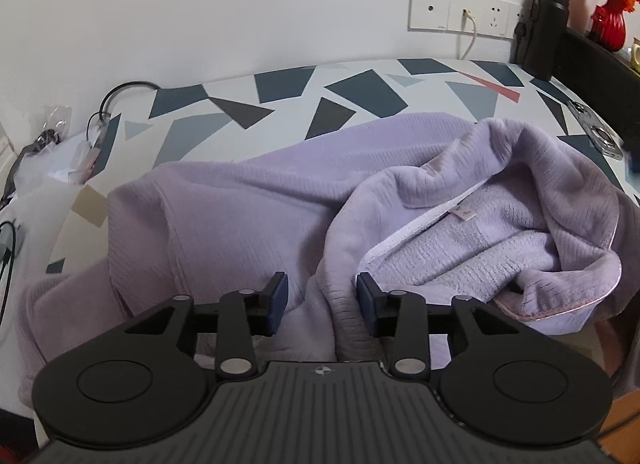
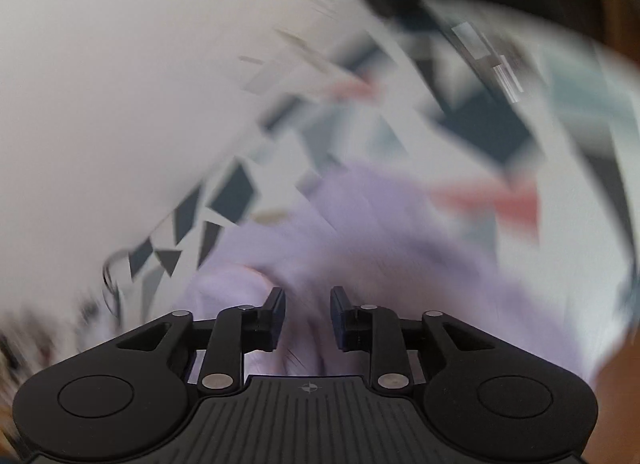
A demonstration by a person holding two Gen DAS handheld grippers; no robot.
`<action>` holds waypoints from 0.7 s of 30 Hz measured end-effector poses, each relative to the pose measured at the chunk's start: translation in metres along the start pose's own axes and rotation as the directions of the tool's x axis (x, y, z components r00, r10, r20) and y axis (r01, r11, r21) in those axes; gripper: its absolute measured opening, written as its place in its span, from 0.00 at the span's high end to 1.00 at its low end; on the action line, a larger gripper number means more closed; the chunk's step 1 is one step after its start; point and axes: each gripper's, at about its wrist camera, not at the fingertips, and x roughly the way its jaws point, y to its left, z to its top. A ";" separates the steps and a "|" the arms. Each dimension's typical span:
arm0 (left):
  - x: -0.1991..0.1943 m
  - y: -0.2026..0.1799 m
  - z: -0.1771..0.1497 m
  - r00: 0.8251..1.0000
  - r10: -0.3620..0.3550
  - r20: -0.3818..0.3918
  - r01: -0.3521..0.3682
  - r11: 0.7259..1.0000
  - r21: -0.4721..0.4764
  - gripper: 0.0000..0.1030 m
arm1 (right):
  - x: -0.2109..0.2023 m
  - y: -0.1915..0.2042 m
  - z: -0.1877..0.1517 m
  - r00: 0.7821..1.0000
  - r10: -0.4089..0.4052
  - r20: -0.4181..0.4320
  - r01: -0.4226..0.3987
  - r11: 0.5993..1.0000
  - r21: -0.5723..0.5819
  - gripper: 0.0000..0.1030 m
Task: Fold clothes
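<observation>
A lilac fleece garment (image 1: 248,204) lies crumpled on a table (image 1: 280,80) with a grey, black and red geometric pattern. Its collar, with a small label (image 1: 464,214), is turned open at the right. My left gripper (image 1: 322,279) hovers low over the near part of the garment. Its jaws stand apart, and a raised ridge of the fabric runs between them close to the right pad (image 1: 366,296). The right wrist view is heavily blurred. In it my right gripper (image 2: 308,292) has its jaws apart above the same garment (image 2: 380,244), and nothing is pinched.
Wall sockets (image 1: 460,14) with a plugged white cord sit behind the table. A black bottle (image 1: 544,28) and a red vase of orange flowers (image 1: 608,20) stand at the back right. A metal piece (image 1: 596,130) lies near the right edge. Cables and a plastic bag (image 1: 68,144) clutter the left.
</observation>
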 end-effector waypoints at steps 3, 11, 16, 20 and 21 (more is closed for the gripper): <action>0.002 0.000 0.002 1.000 -0.022 -0.001 0.022 1.000 -0.009 0.71 | 0.002 0.054 0.001 0.998 0.001 0.062 0.017 0.955 -0.295 0.66; -0.010 0.010 -0.001 0.996 -0.082 0.022 0.083 0.994 -0.071 0.91 | 0.083 0.098 -0.032 0.966 -0.258 0.008 0.200 0.728 -0.655 0.64; -0.031 0.024 0.011 0.992 -0.085 0.089 0.097 0.984 -0.147 0.92 | 0.075 0.073 -0.006 0.973 -0.228 -0.046 0.185 0.877 -0.443 0.92; -0.063 0.023 0.028 0.973 -0.022 0.230 0.055 0.989 -0.135 0.93 | 0.050 0.067 0.019 0.994 -0.110 -0.006 0.104 0.957 -0.270 0.93; -0.072 0.023 0.033 0.963 -0.008 0.269 0.046 0.990 -0.134 0.93 | 0.041 0.067 0.026 0.997 -0.070 0.015 0.071 0.971 -0.227 0.93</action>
